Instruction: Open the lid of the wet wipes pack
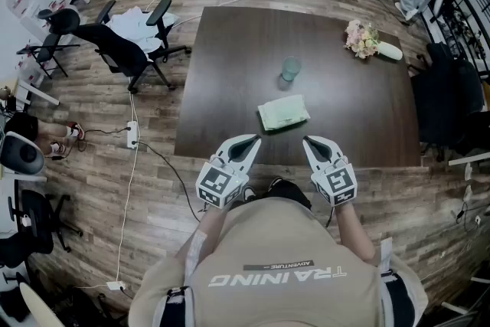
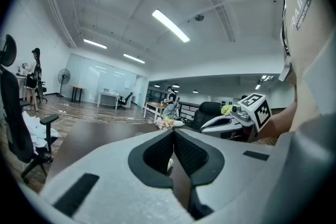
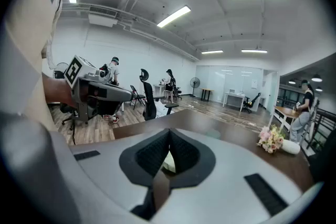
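The pack (image 1: 282, 113) lay flat near the front edge of the dark surface (image 1: 230, 57), within easy reach, its lid too small to make out. The left hand-held gripper (image 1: 255, 139) and the right hand-held gripper (image 1: 306, 140) hung just short of that edge, one toward each side of the pack, both with jaws pressed together on nothing. That flanking probably readied one to steady the pack and the other to lift the lid.
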The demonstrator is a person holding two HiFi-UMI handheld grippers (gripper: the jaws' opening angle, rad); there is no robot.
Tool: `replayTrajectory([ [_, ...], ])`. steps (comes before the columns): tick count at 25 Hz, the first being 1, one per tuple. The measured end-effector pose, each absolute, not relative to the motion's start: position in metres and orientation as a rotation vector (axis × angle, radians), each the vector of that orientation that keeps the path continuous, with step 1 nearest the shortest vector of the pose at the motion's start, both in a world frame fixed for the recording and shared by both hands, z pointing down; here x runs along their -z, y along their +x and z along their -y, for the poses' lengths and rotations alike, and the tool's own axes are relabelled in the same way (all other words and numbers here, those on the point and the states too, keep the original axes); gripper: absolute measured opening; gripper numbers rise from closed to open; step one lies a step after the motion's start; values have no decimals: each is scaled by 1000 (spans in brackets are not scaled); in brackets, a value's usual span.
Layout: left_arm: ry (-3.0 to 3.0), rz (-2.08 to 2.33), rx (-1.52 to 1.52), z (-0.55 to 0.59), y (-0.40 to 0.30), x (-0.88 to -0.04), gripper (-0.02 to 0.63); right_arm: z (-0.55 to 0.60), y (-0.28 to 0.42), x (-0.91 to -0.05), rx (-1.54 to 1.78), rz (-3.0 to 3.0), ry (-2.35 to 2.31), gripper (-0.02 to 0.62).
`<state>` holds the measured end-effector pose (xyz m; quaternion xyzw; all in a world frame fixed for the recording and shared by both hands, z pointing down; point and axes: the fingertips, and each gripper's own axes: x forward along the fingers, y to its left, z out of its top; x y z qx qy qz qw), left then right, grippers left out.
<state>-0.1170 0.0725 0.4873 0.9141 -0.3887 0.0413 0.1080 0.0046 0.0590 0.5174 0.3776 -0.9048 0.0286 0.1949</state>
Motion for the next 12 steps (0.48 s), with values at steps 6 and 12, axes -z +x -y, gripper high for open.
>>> replayTrajectory([
  [6, 2686, 1140, -124, -56, -133, -490, 9, -34, -16, -512, -57, 2547, 1086, 15],
  [12, 2698, 1128, -129, -44, -137, -489, 9, -23, -24, -515, -51, 2539, 1077, 15],
])
